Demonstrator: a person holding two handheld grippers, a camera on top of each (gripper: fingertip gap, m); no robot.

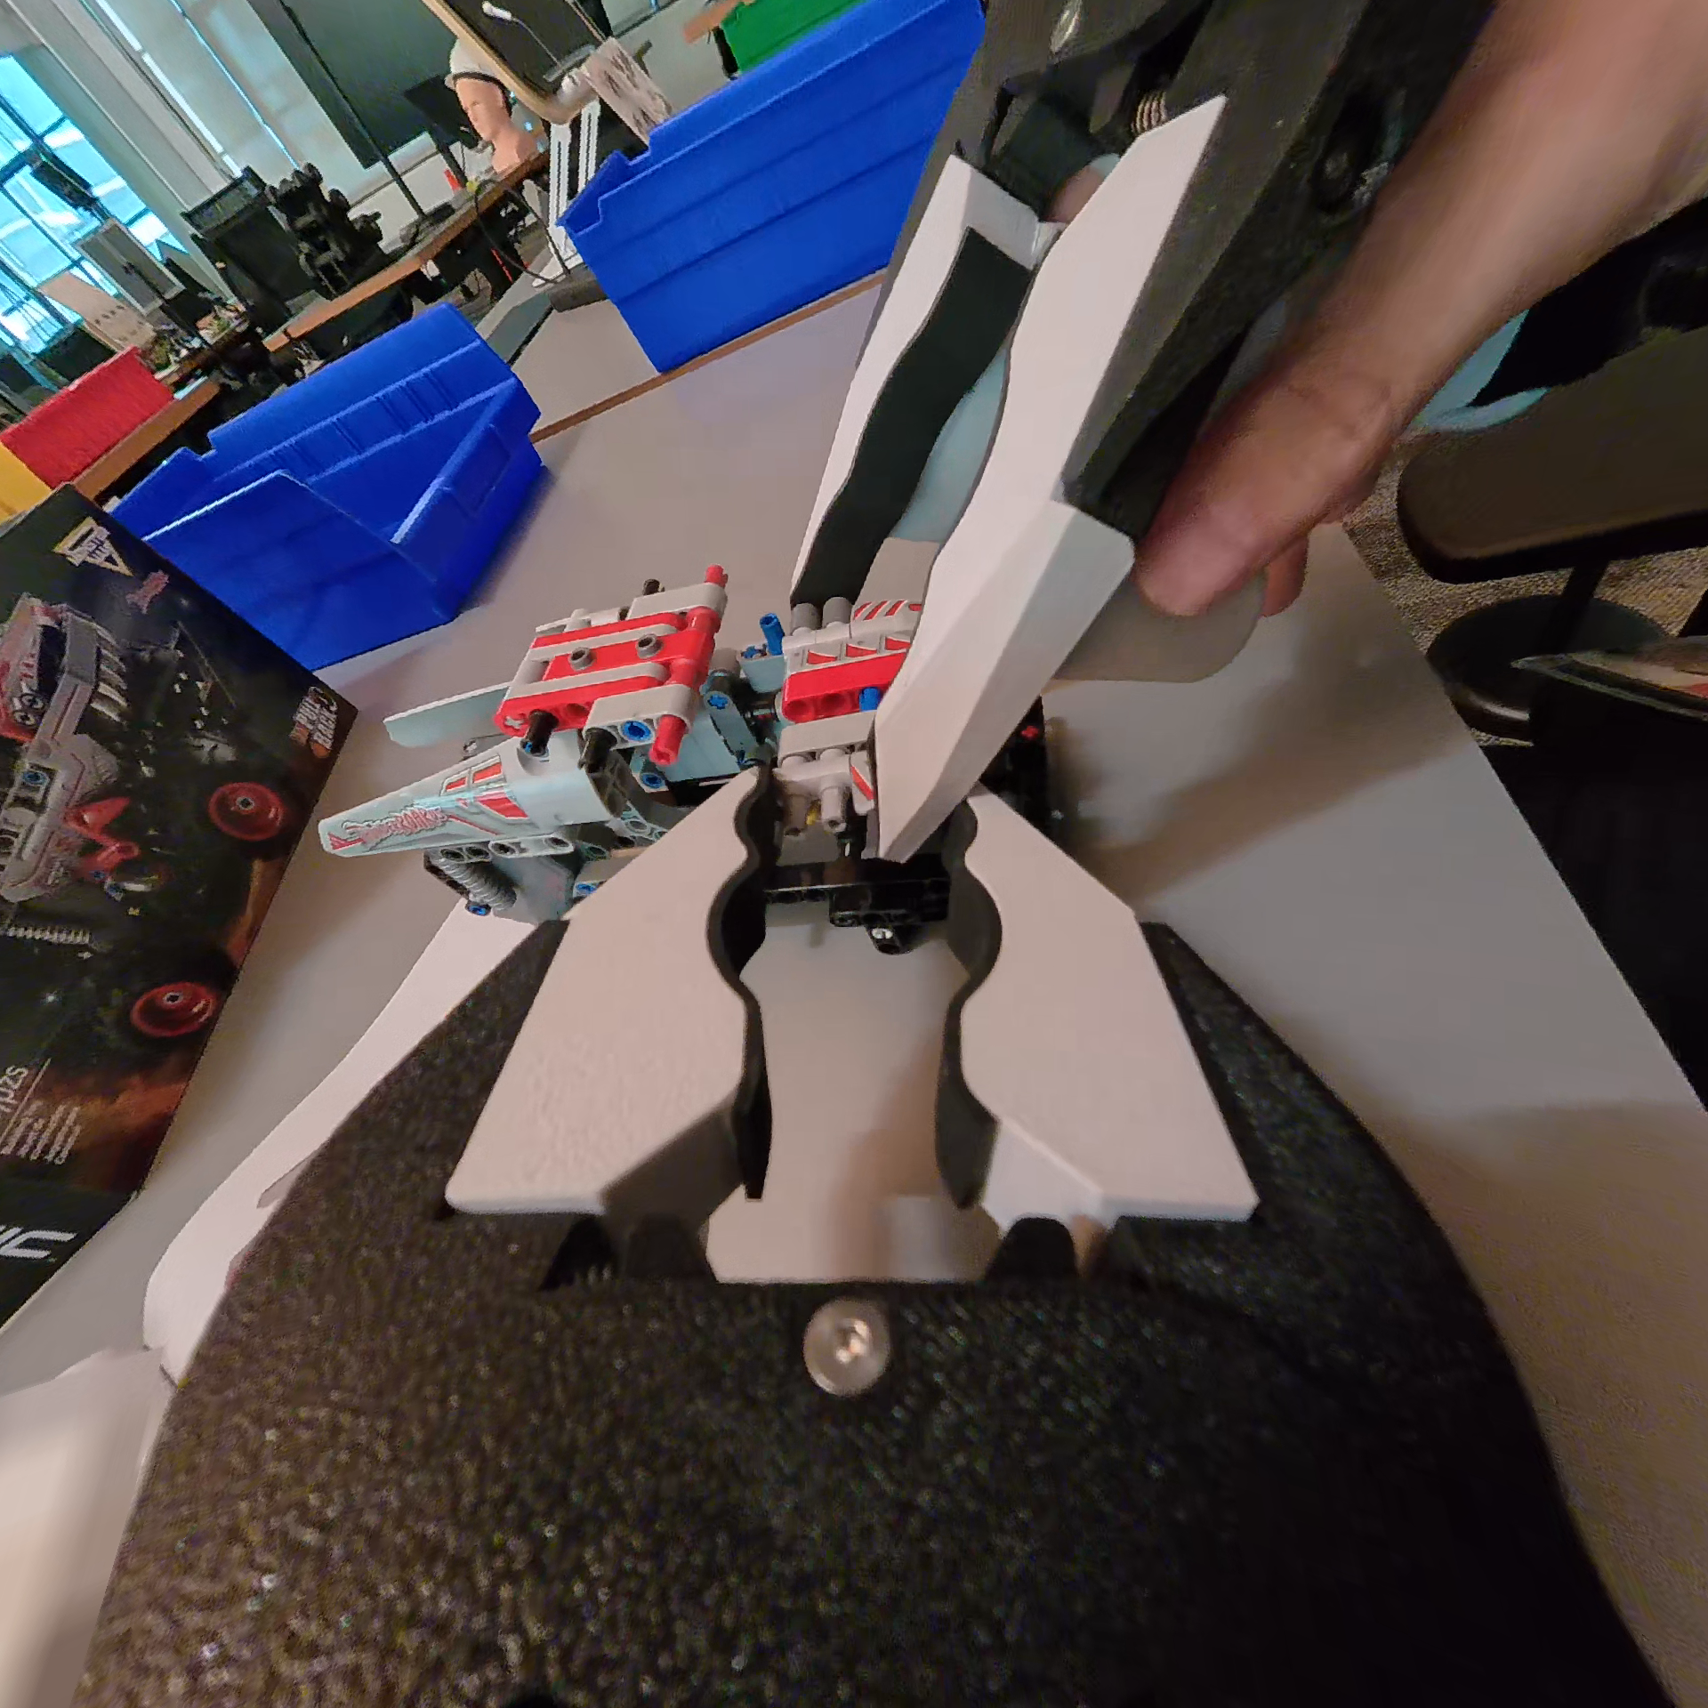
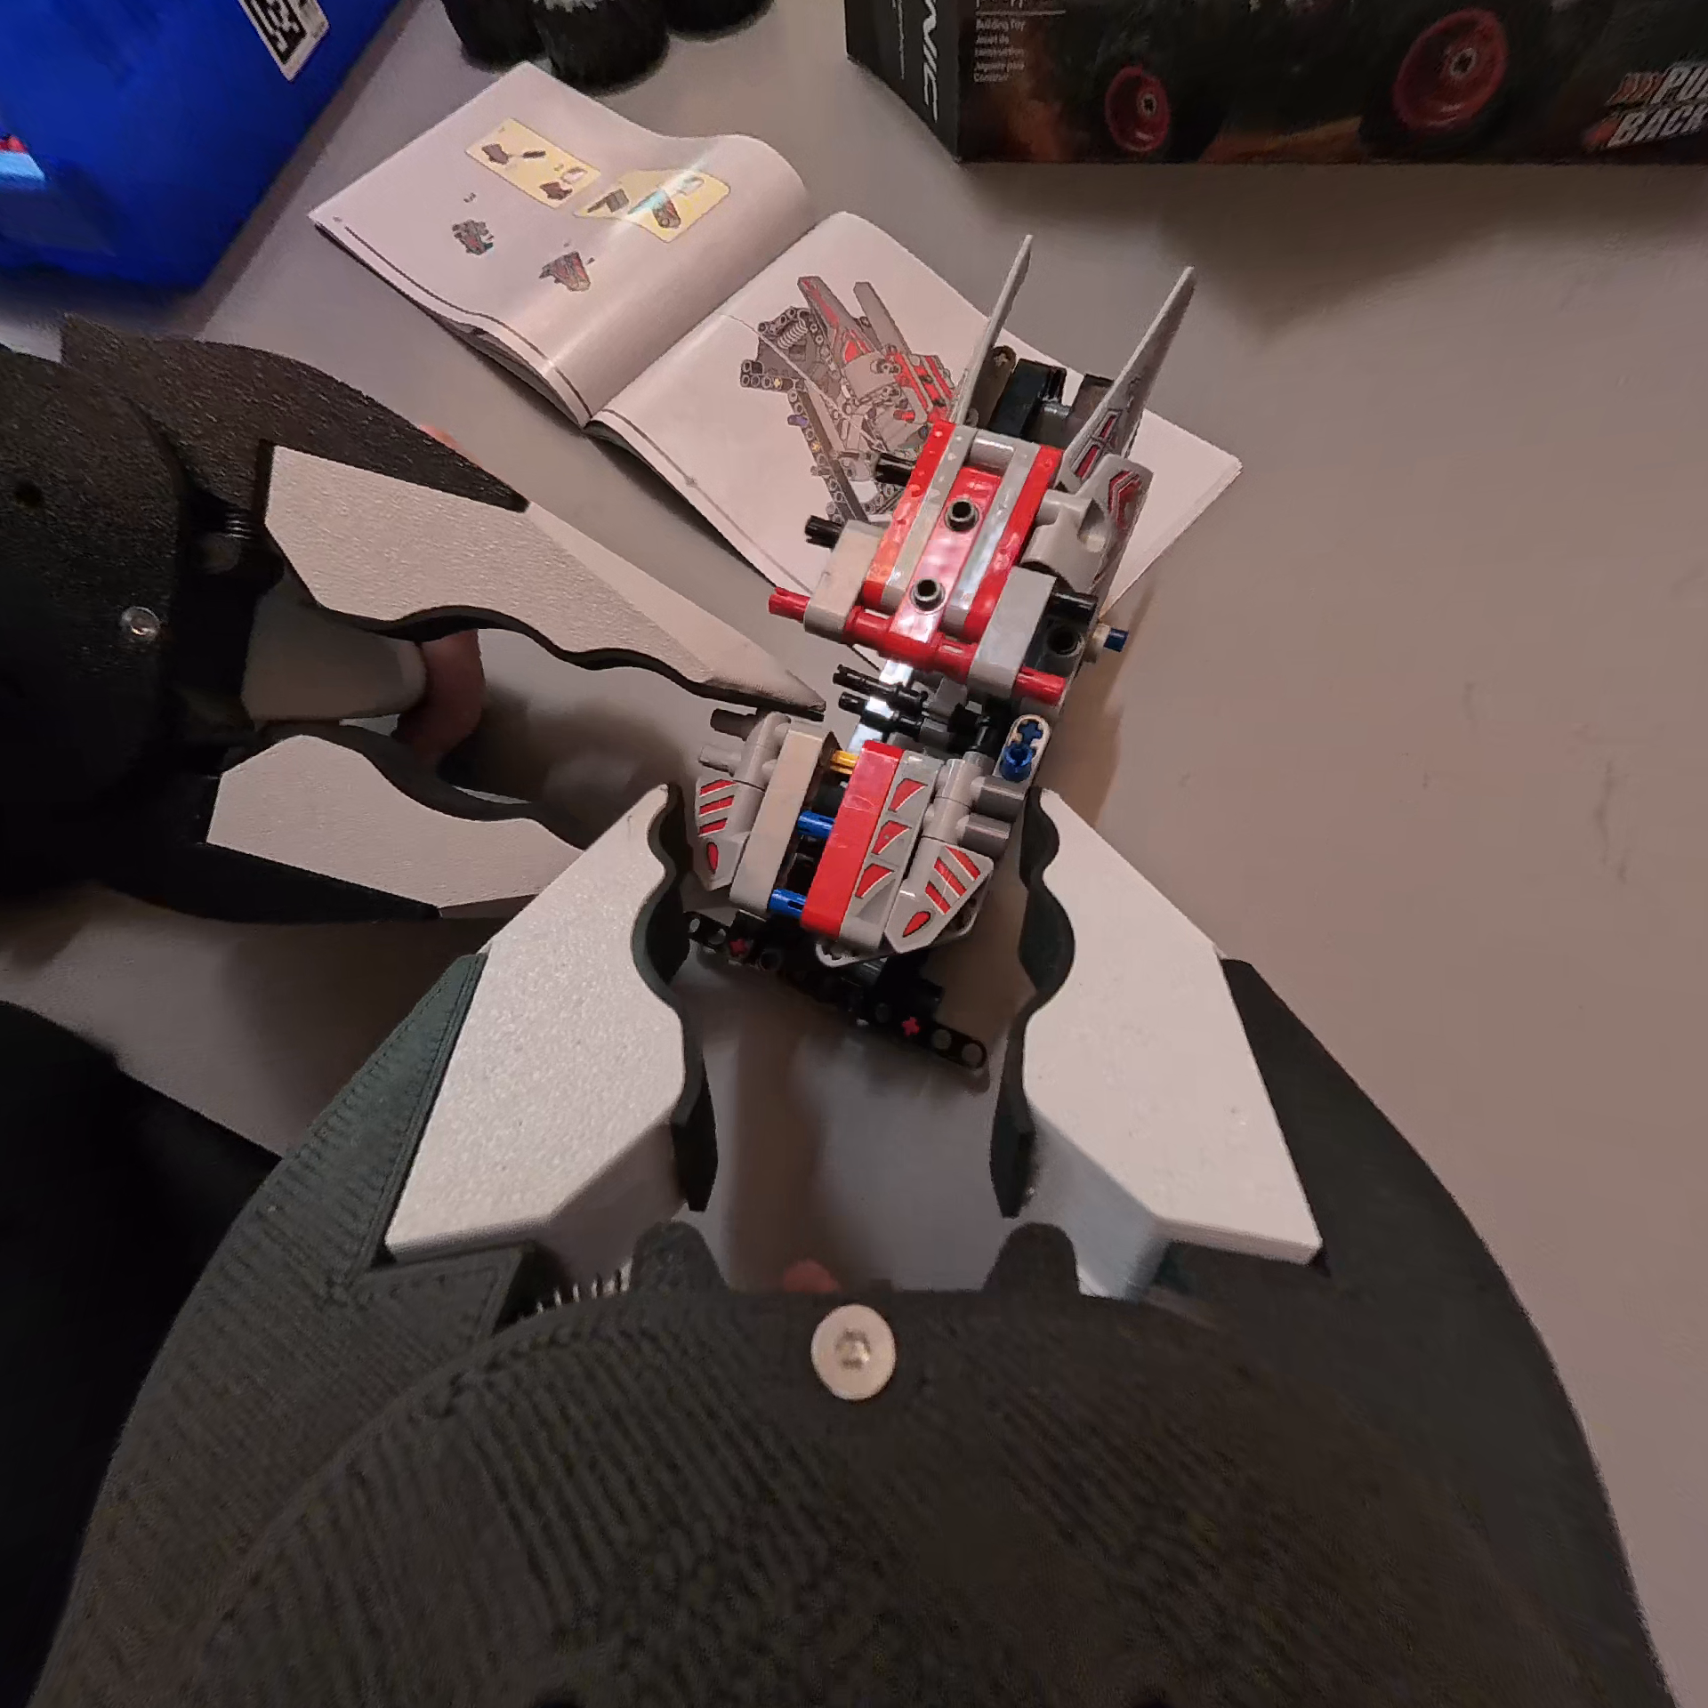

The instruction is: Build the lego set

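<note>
The right hand-held gripper is clamping the front of the lego truck, fingers pressing both sides. The left hand-held gripper is sitting with fingers apart at the truck's side (one tip just touching it). The truck is resting on the grey counter, partly over the open booklet. Farther back, the box is lying.

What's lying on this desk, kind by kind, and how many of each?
Blue bins: 2
Half-built lego model: 1
Instruction booklet: 1
Lego box: 1
Handheld grippers: 2 (left gripper, right gripper)
Black tyres: partly cut off, count unclear
Total: 7
</note>
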